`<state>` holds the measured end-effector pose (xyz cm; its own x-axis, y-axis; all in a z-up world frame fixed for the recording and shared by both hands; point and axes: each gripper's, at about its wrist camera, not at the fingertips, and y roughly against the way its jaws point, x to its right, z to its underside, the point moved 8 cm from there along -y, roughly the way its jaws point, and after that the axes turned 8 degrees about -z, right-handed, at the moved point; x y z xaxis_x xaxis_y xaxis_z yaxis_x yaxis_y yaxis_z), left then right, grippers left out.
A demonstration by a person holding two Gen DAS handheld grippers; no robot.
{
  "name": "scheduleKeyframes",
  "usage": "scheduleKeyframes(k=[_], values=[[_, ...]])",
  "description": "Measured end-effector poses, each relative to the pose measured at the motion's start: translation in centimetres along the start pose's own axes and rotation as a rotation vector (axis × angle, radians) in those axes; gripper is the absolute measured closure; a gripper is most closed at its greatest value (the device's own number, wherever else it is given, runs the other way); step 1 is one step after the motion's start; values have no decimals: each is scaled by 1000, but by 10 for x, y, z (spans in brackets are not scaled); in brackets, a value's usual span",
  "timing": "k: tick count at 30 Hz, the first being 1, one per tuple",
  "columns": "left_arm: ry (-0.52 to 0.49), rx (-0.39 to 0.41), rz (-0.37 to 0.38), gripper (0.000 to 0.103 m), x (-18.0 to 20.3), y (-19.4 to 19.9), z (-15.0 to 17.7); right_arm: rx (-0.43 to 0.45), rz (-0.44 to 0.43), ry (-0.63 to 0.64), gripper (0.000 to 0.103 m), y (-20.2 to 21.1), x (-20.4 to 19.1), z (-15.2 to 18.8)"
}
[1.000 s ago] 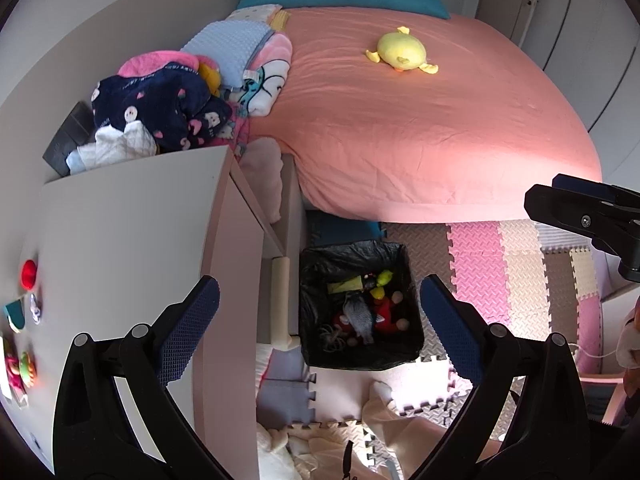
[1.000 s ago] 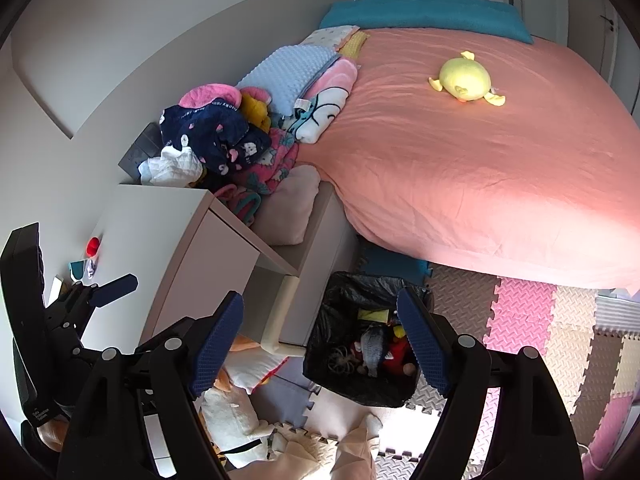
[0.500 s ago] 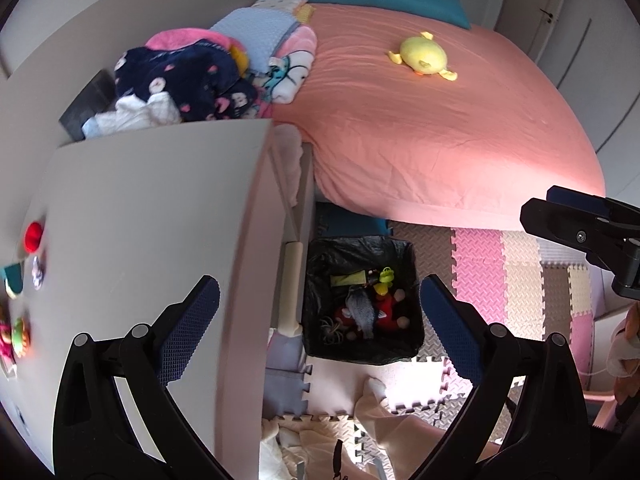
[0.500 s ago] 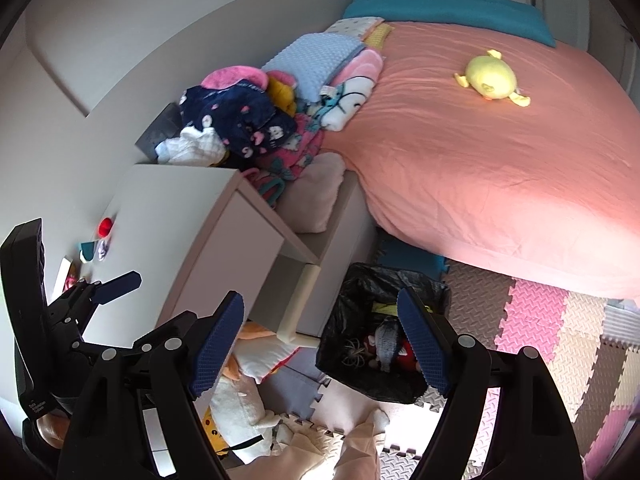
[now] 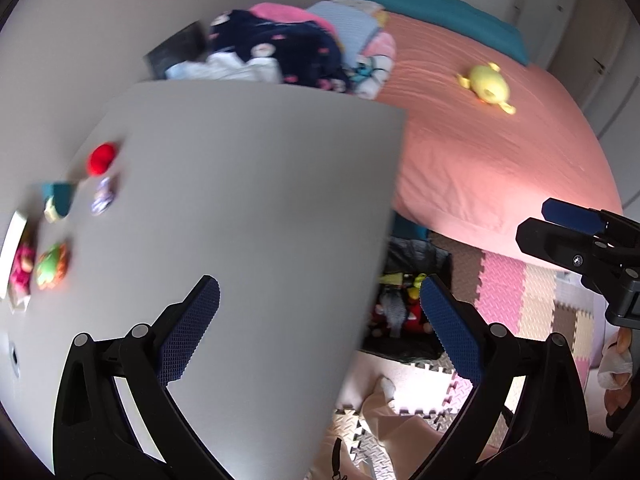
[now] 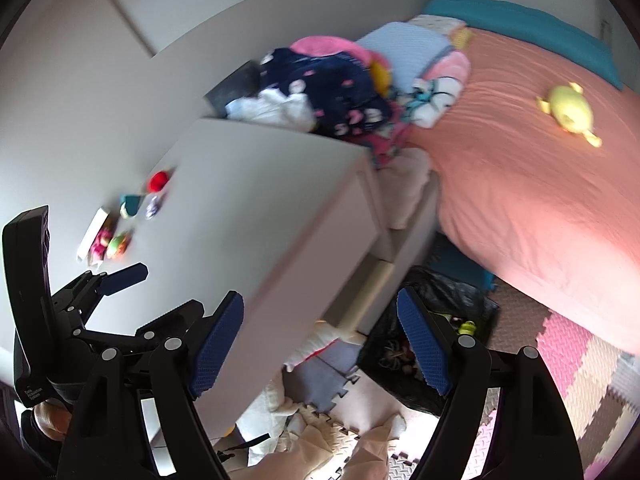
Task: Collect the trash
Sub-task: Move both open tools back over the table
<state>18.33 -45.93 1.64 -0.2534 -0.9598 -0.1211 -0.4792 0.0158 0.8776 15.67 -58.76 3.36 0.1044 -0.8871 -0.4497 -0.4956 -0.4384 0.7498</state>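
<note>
I'm holding the left gripper [image 5: 318, 328] over the white table [image 5: 248, 208], jaws spread wide, nothing between the ribbed blue pads. The right gripper [image 6: 320, 344] is hanging past the table's front edge, jaws spread too and empty; its black frame is showing at the right of the left view.

The trash is sitting at the table's far left, near the wall: a red ball [image 5: 102, 158], a teal scrap [image 5: 58, 198], a small purple-white bit [image 5: 103, 198], a green-orange lump [image 5: 51, 266] and a pink one [image 5: 22, 270] against a white strip. All blurred, so I can't make out the materials. The rest of the tabletop is smooth and bare, with plenty of room to move.

Past the table's right edge, on the floor, the black-lined bin [image 6: 452, 308] is sitting on foam puzzle mats [image 5: 536, 304], with soft bits already inside. The pink bed [image 5: 500, 152] is rising just behind it, with a yellow plush [image 5: 486, 86] on top. Clothes [image 5: 280, 48] are piled beyond the table's far edge.
</note>
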Motion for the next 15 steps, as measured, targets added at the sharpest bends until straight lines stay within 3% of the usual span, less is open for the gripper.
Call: scheduleKeyframes(k=[15], values=[[225, -29, -121, 6, -137, 11, 45, -99, -125, 167, 23, -73, -122, -10]])
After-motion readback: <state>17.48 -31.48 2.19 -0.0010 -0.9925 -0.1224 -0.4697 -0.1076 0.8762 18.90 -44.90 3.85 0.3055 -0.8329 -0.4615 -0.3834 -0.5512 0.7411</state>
